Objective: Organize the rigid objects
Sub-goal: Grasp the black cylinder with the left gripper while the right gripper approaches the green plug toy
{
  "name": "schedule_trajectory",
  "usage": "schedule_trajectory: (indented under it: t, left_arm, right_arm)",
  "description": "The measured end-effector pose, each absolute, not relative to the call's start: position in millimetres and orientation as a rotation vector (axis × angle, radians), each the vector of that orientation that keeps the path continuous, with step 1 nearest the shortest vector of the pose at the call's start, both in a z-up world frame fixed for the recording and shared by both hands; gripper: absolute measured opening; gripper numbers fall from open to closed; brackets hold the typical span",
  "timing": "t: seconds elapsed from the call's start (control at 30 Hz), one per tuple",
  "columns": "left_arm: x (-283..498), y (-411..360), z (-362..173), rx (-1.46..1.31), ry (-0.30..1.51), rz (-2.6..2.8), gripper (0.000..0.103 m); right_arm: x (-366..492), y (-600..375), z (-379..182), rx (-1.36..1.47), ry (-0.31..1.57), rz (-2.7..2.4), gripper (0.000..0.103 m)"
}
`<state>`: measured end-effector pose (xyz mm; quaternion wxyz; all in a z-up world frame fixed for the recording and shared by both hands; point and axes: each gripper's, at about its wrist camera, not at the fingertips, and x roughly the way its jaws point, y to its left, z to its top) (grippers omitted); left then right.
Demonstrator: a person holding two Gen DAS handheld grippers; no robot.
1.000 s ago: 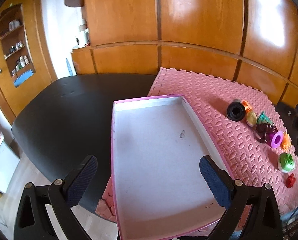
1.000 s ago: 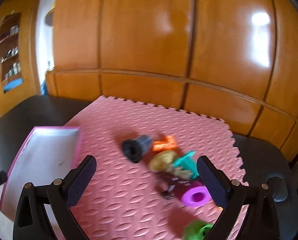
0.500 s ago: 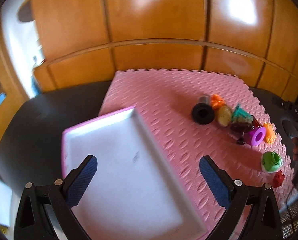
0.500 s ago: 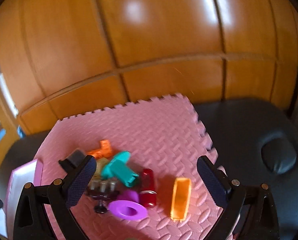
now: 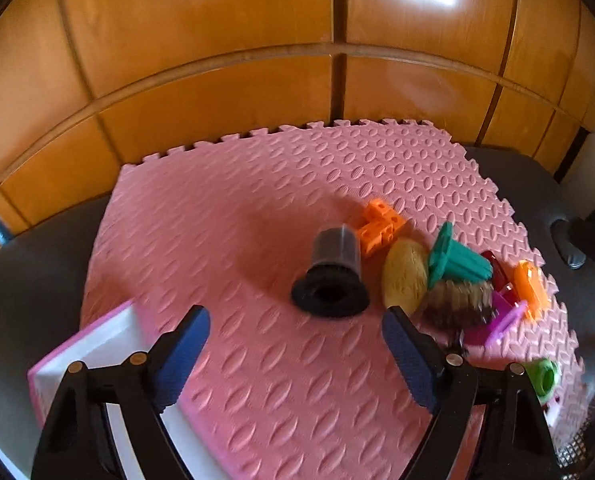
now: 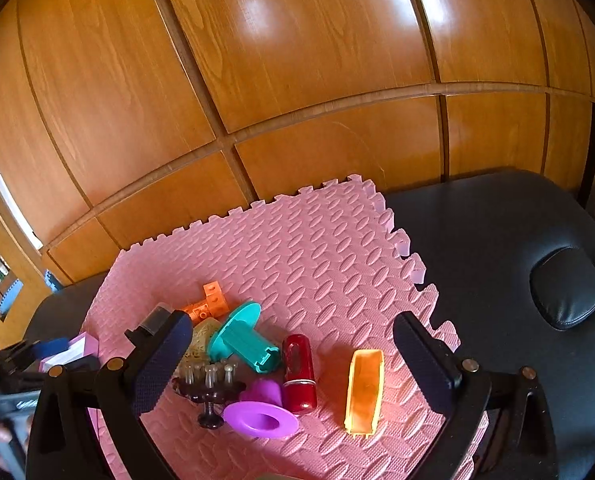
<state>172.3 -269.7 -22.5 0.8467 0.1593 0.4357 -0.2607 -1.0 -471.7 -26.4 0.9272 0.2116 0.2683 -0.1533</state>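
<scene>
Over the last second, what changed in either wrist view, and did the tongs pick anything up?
Left tongs swung right, off the pink-rimmed tray, toward the black flanged cup. Right tongs swung right, over the toy pile around the red cylinder. Both stayed open, holding nothing; the toys lie unmoved.

Left tongs (image 5: 295, 322) spread wide (holding nothing), black cup (image 5: 331, 276) on pink mat (image 5: 225, 240), tray (image 5: 97, 346) lower left

Glossy wooden wall panels (image 6: 297, 60)
</scene>
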Motion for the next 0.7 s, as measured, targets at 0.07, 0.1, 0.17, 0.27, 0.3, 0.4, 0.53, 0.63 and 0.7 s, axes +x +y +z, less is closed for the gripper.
schedule_trajectory:
  t: [0.07, 0.1, 0.17, 0.27, 0.3, 0.4, 0.53, 0.63, 0.7]
  left_arm:
    - [182.5, -282.4, -28.0, 0.35, 0.929, -0.564, 0.088]
    - [185.8, -287.1, -30.3, 0.358, 0.934, -0.565, 0.088]
    - [195.2, -299.4, -37.7, 0.377, 0.958, -0.579, 0.088]
    - [205.6, -312.8, -48.9, 0.402, 0.99, -0.587, 0.084]
    - [209.1, -317.8, -52.9, 0.405, 1.004, -0.595, 0.082]
    - [218.0, -329.2, -67.2, 0.415, 1.045, -0.613, 0.078]
    - [224.5, -329.0, -85.9, 0.365, 1.104, -0.615, 0.057]
    - [217.4, -322.4, -84.4, 0.343, 1.079, -0.602, 0.057]
    - [209.6, -314.1, -81.5, 0.333, 1.06, -0.577, 0.057]
  right_arm:
    - [-0.6, -473.6, -27.4, 0.448, 0.557, -0.309, 0.102]
    - [-0.4, -474.7, -27.8, 0.453, 0.56, -0.311, 0.102]
    - [0.0, -476.8, -28.5, 0.466, 0.562, -0.31, 0.102]
    - [-0.4, -478.1, -28.6, 0.478, 0.563, -0.309, 0.102]
    - [-0.5, -478.2, -28.5, 0.48, 0.563, -0.308, 0.102]
    - [0.2, -478.3, -29.0, 0.488, 0.568, -0.302, 0.102]
    - [2.7, -476.8, -30.8, 0.481, 0.584, -0.299, 0.102]
    - [3.7, -476.7, -31.8, 0.469, 0.594, -0.306, 0.098]
    - [3.2, -478.4, -31.9, 0.472, 0.594, -0.313, 0.095]
